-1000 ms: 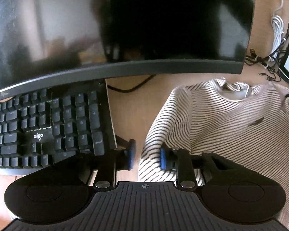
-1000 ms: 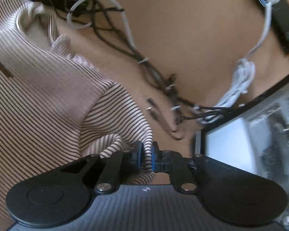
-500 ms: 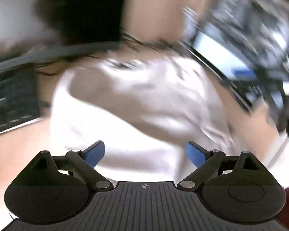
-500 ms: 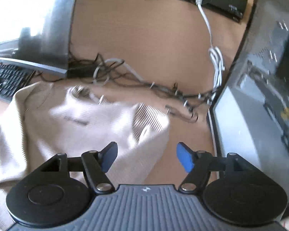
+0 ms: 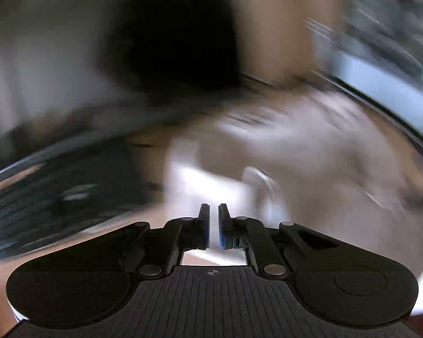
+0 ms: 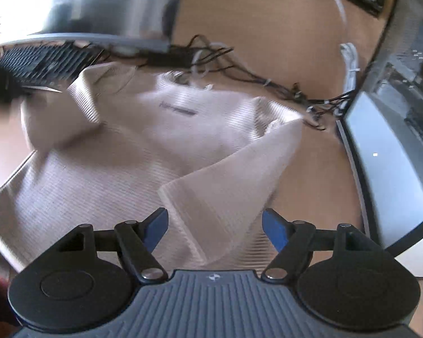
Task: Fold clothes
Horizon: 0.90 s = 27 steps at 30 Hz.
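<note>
Striped sweater spread on the wooden desk, collar toward the top of the frame, hem toward the lower left.

Its long axis runs from the upper centre to the lower left; one sleeve lies folded diagonally across the body. The right gripper hangs wide open over that sleeve. The left gripper is nearly closed with a thin gap, and blur hides whether it holds cloth. A keyboard and monitor crowd the upper left, tangled cables run behind the collar, and a dark screen borders the right.

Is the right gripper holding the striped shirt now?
No, the right gripper is wide open above the shirt, with nothing between its fingers.
</note>
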Each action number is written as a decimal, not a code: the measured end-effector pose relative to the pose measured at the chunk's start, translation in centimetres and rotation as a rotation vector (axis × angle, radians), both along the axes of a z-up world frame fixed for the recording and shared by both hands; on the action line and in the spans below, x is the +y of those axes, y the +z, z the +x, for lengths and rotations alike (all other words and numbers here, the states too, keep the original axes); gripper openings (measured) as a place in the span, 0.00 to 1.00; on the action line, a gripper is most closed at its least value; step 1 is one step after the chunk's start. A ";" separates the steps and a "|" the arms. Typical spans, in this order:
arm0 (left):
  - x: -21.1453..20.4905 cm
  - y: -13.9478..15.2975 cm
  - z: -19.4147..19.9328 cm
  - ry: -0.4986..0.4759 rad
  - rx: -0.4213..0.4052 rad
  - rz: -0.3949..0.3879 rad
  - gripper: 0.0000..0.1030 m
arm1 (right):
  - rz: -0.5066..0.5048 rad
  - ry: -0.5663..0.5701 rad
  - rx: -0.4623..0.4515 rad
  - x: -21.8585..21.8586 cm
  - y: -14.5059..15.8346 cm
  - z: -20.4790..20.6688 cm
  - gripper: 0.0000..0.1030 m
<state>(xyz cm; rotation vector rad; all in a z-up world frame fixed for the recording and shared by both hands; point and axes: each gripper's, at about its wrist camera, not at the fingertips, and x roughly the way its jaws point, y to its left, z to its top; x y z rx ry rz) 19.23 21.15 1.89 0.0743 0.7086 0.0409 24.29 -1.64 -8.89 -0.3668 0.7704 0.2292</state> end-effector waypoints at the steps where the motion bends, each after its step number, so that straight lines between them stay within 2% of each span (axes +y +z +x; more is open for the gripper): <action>1: 2.3 0.6 0.0 0.080 -0.017 -0.015 0.07 | -0.018 0.008 0.000 0.3 -0.3 0.0 0.72; 5: 10.3 1.1 -0.6 0.375 -0.037 -0.076 0.07 | -0.091 0.042 -0.002 1.4 -1.7 0.1 0.72; 6: 11.3 1.2 -0.9 0.411 -0.039 -0.106 0.09 | -0.110 0.050 -0.002 1.7 -2.0 0.1 0.72; 7: 11.5 1.3 -1.4 0.407 -0.046 -0.145 0.10 | -0.128 0.059 -0.003 1.9 -2.4 0.1 0.72; 9: 11.9 1.6 -2.2 0.399 -0.060 -0.222 0.23 | -0.161 0.072 -0.003 2.4 -3.0 0.2 0.72; 10: 11.1 1.6 -2.3 0.358 -0.062 -0.246 0.42 | -0.167 0.070 -0.001 2.2 -3.0 0.3 0.72; 11: 9.3 1.4 -2.2 0.278 -0.058 -0.255 0.55 | -0.171 0.070 0.002 2.1 -3.0 0.5 0.72; 12: 7.5 1.2 -2.0 0.199 -0.055 -0.264 0.58 | -0.169 0.074 0.008 2.0 -3.0 0.6 0.72; 14: 2.9 0.4 -1.5 0.003 -0.015 -0.261 0.76 | -0.175 0.092 0.013 2.2 -2.9 0.8 0.72; 17: -4.3 -2.0 -1.5 -0.260 0.048 -0.166 0.82 | -0.191 0.110 0.012 2.8 -3.0 1.1 0.72; 19: -7.4 -3.9 -2.0 -0.354 0.086 -0.079 0.83 | -0.185 0.107 0.014 2.9 -3.0 1.2 0.72; 22: -10.9 -6.8 -2.9 -0.454 0.133 0.040 0.83 | -0.170 0.096 0.007 2.7 -3.0 1.1 0.74; 24: -11.9 -7.9 -2.9 -0.472 0.124 0.131 0.77 | -0.159 0.088 0.000 2.6 -3.1 1.1 0.75; 25: -12.0 -8.4 -2.7 -0.470 0.120 0.168 0.54 | -0.154 0.083 -0.004 2.5 -3.1 1.1 0.75; 26: -11.7 -8.4 -2.3 -0.455 0.119 0.170 0.23 | -0.149 0.079 -0.007 2.4 -3.1 1.0 0.75; 27: -11.0 -8.0 -1.8 -0.433 0.122 0.145 0.10 | -0.143 0.075 -0.011 2.3 -3.1 1.0 0.75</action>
